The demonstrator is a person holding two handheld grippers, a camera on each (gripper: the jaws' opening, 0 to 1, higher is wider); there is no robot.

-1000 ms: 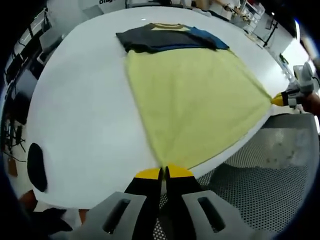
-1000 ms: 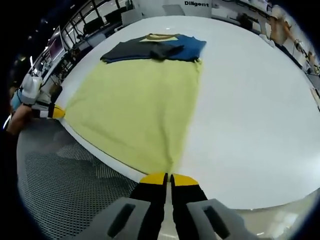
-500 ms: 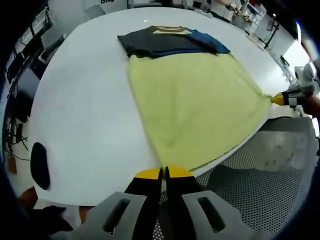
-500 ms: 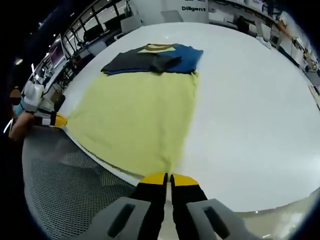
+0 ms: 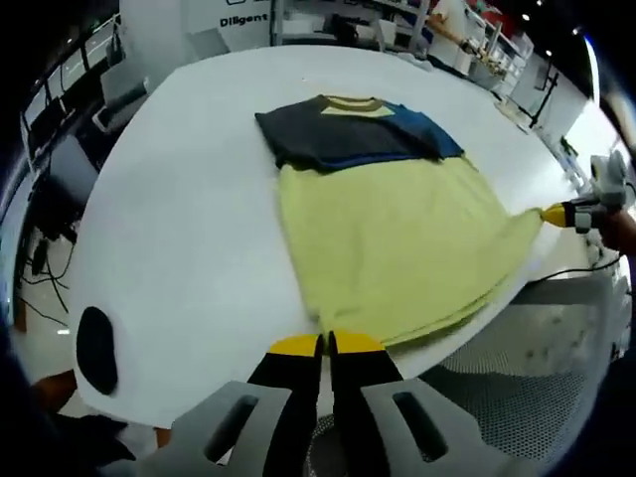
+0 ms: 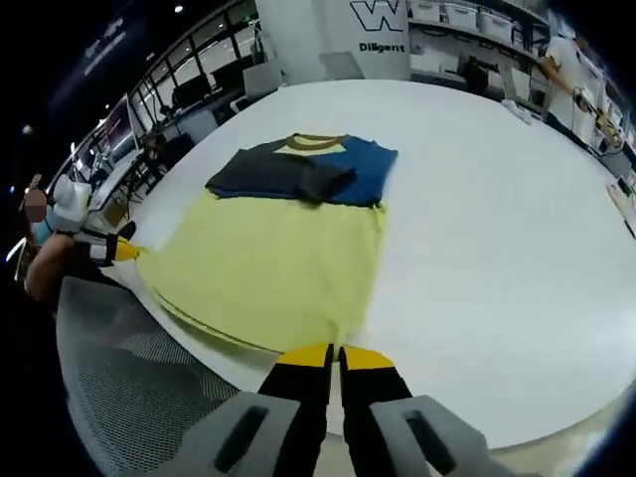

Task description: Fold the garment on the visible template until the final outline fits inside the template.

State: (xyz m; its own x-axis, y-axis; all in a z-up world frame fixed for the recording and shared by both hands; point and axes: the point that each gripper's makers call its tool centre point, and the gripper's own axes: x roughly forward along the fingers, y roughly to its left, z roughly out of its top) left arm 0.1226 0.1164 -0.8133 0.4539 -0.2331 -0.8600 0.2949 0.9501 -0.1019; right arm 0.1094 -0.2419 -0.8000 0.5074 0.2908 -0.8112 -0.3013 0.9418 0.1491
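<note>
A garment lies flat on the white table (image 5: 179, 209), with a yellow body (image 5: 397, 238) and a dark grey and blue shoulder part (image 5: 348, 134) at its far end, sleeves folded in. My left gripper (image 5: 326, 343) is shut on one corner of the near yellow hem. My right gripper (image 6: 335, 353) is shut on the other hem corner, and it shows as a yellow tip at the cloth's right corner (image 5: 566, 214). From the right gripper view, the yellow body (image 6: 268, 268) runs out to the shoulder part (image 6: 298, 171), with the left gripper (image 6: 111, 249) at the cloth's left corner.
A grey mesh chair seat (image 5: 537, 397) sits below the table's near edge, also seen as the mesh seat (image 6: 139, 397). A dark oval patch (image 5: 96, 348) lies on the table near its left edge. Desks and shelves line the room beyond the table.
Both views have pulled up and back, so the garment looks smaller. The near hem, held at both corners, has come away from the table edge and sags slightly between the grippers.
</note>
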